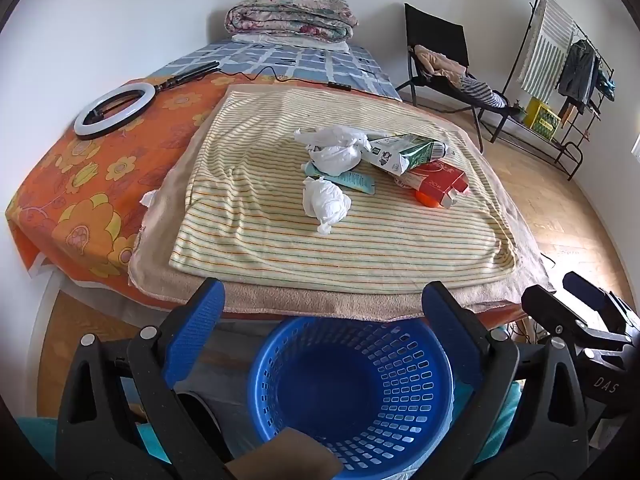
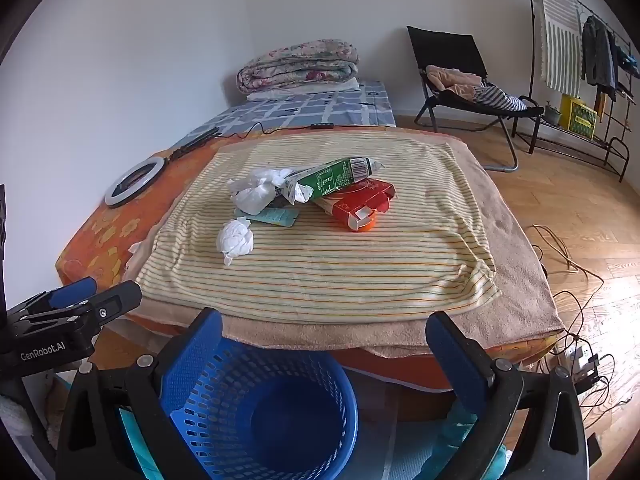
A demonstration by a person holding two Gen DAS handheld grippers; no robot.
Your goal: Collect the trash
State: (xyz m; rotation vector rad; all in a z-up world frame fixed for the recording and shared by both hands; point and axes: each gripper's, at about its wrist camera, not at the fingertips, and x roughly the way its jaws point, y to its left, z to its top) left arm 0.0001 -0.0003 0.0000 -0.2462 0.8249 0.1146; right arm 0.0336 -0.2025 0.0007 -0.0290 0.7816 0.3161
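With both sets of jaws spread and empty, the left gripper (image 1: 324, 300) and right gripper (image 2: 324, 332) are held over the blue basket (image 1: 352, 396) at six o'clock. The crumpled tissue (image 1: 326, 204) (nearest, twelve o'clock) is best pinched first, then dropped straight down.

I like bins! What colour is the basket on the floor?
The basket is bright blue, with small holes all around its wall. The left wrist view shows it best.

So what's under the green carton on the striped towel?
The green carton leans on the red box and crumpled white plastic. Whatever lies directly beneath its middle is covered.
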